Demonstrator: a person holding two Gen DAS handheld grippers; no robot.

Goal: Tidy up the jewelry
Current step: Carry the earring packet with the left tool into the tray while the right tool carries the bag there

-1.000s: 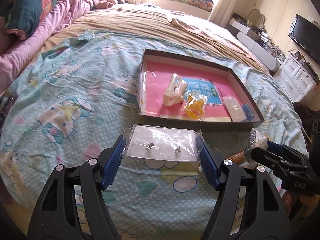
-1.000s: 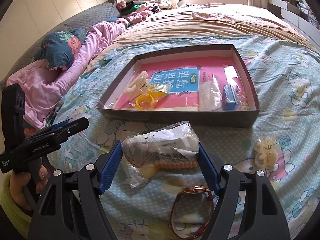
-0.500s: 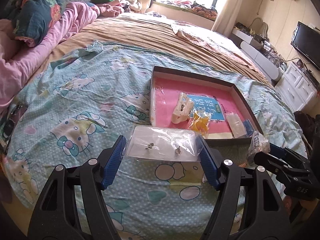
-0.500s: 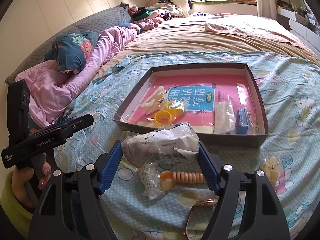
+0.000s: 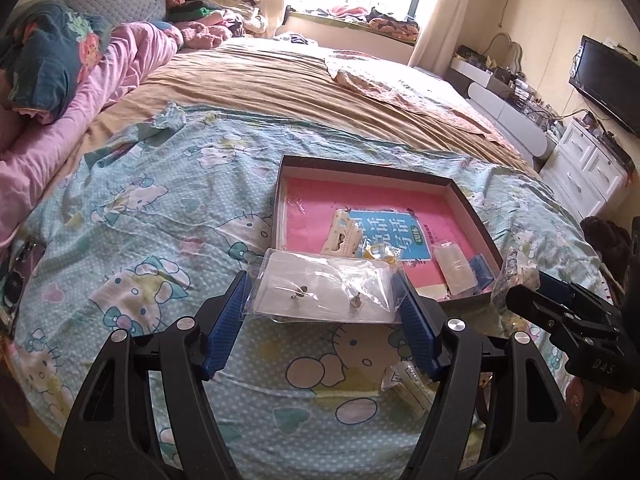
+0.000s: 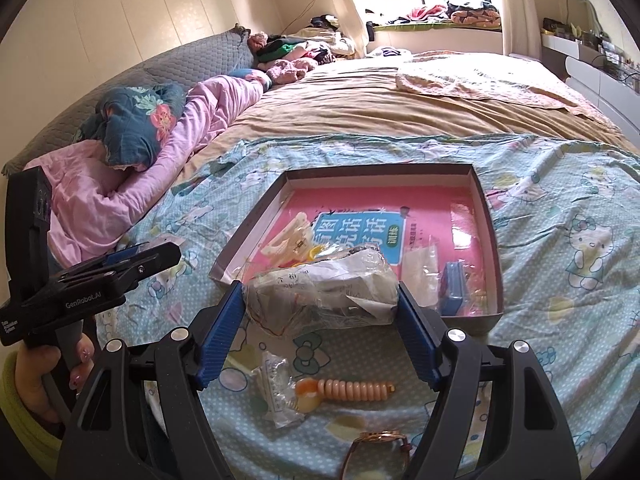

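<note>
My left gripper (image 5: 322, 294) is shut on a clear earring packet (image 5: 324, 288) with two small studs, held above the bedspread in front of the brown box (image 5: 280, 192). My right gripper (image 6: 320, 300) is shut on a crumpled plastic jewelry bag (image 6: 324, 292), held above the bed near the box's front edge (image 6: 486, 320). The box holds a pink booklet, a cream hair claw (image 5: 342, 234), yellow rings (image 5: 380, 254), a clear packet (image 5: 454, 266) and a blue item (image 6: 452, 290). The right gripper shows in the left wrist view (image 5: 520, 280), and the left gripper shows in the right wrist view (image 6: 132, 258).
On the Hello Kitty bedspread (image 6: 560, 240) under my right gripper lie a peach spiral hair tie (image 6: 352, 392), a small clear bag (image 6: 276, 388) and a rose-gold watch (image 6: 376, 446). Pink bedding (image 5: 100, 80) lies at the left. A white dresser (image 5: 588, 168) stands at the right.
Both grippers have risen and drawn back from the box, each still holding its packet. The box now looks smaller and farther away in both views.
</note>
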